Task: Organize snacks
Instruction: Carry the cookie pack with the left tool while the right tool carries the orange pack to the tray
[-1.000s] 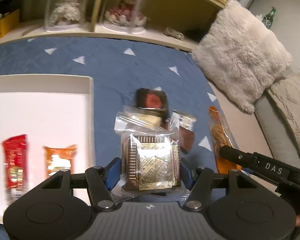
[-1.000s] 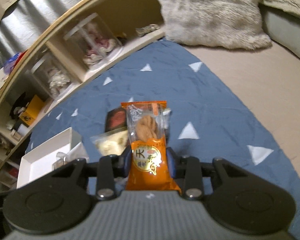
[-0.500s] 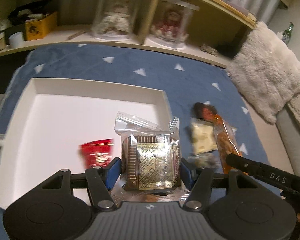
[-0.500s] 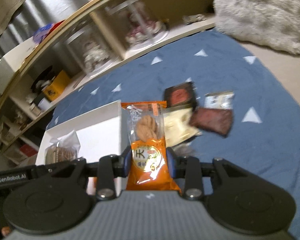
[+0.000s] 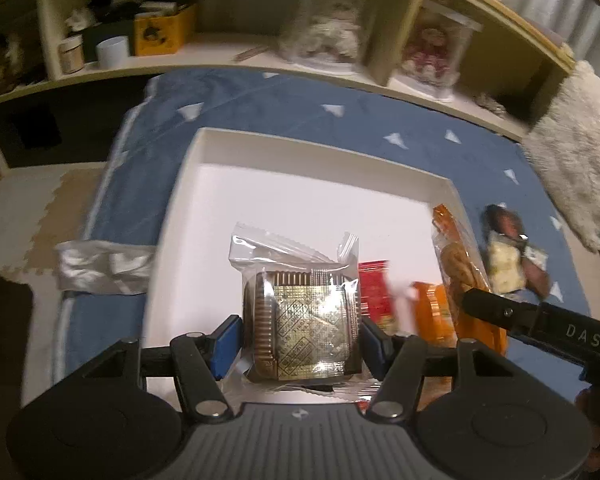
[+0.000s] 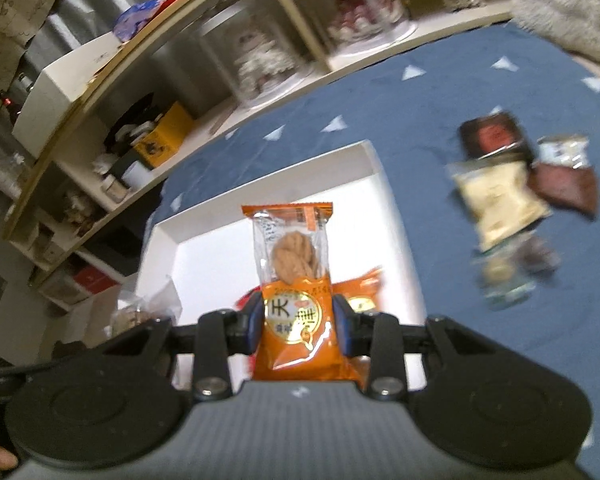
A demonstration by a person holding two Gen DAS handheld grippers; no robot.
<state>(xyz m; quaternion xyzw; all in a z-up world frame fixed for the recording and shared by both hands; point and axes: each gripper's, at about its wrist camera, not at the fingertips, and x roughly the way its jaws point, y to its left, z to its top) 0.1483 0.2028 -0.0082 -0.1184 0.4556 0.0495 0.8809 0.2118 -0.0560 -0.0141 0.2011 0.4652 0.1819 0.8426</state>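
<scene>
Carrying two snacks over white tray (image 5: pixel 204 148): left hand-held gripper (image 5: pixel 300 342) clenched on gold cake pack (image 5: pixel 302 324), right hand-held gripper (image 6: pixel 298 322) clenched on orange biscuit pack (image 6: pixel 294 280); lower each onto bare tray floor beside red packet (image 5: pixel 374 294), release low, avoid stacking; remaining snacks (image 6: pixel 504 196) wait on blue blanket (image 6: pixel 380 104), right

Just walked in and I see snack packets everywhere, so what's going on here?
A person is sorting snacks into a white tray on the blue blanket. The left gripper is shut on a clear-wrapped gold pastry, and the right gripper on an orange twist-cracker packet; both are held over the tray. A red packet and an orange packet already lie inside. Several packets remain on the blanket.
</scene>
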